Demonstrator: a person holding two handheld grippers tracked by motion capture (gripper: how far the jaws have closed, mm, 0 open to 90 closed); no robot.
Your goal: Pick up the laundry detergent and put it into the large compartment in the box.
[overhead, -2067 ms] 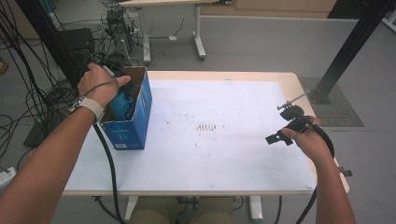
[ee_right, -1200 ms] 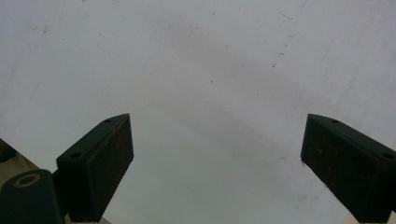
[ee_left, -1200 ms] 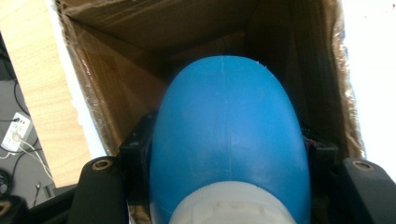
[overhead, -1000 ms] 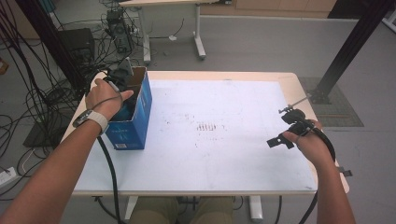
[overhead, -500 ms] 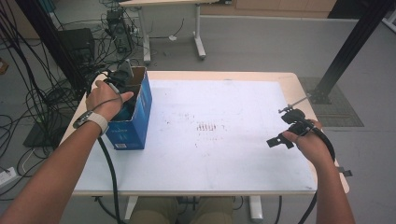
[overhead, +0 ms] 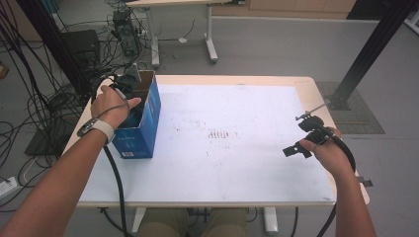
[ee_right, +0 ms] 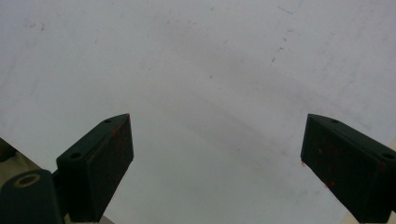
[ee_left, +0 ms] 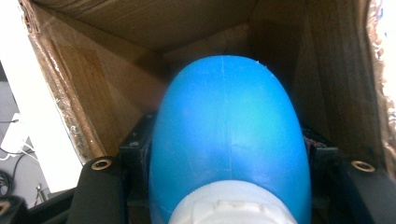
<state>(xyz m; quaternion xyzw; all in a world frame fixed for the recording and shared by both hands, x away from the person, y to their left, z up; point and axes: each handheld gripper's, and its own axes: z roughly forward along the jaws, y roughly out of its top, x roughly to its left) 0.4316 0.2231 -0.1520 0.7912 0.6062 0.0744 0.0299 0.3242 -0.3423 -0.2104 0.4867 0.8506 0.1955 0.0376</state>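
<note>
White surface: one table (overhead: 237, 163) carries a white top with a pale wood rim, marked by a small patch of reddish-brown specks near its middle; the right gripper view shows the same white top, lightly scuffed, under its jaws.
Room: grey floor all round; tangled black cables (overhead: 29, 94) on the floor beyond the left gripper; one dark equipment case (overhead: 84, 47) past them; one second table (overhead: 197, 15) farther back; two black frame posts, one at far left and one (overhead: 370, 49) at far right.
Left hand: one hand (overhead: 111, 106) with a wristband (overhead: 96, 128), reaching into the box mouth.
Left gripper: one left gripper (overhead: 126, 84), mostly hidden in the high view; in its own view its jaws stand either side of the blue object and press against it, so it grips that object.
Box: one blue cardboard box (overhead: 143, 123), open at the top, brown inside, standing at the table's left edge around the left gripper.
Blue object: one smooth rounded blue plastic object (ee_left: 229, 135) with a white collar at its near end, inside the box between the left jaws.
Right gripper: one right gripper (overhead: 309, 136) held in the right hand (overhead: 326, 150) near the table's right edge, well apart from the box; its jaws are spread wide with nothing between them.
</note>
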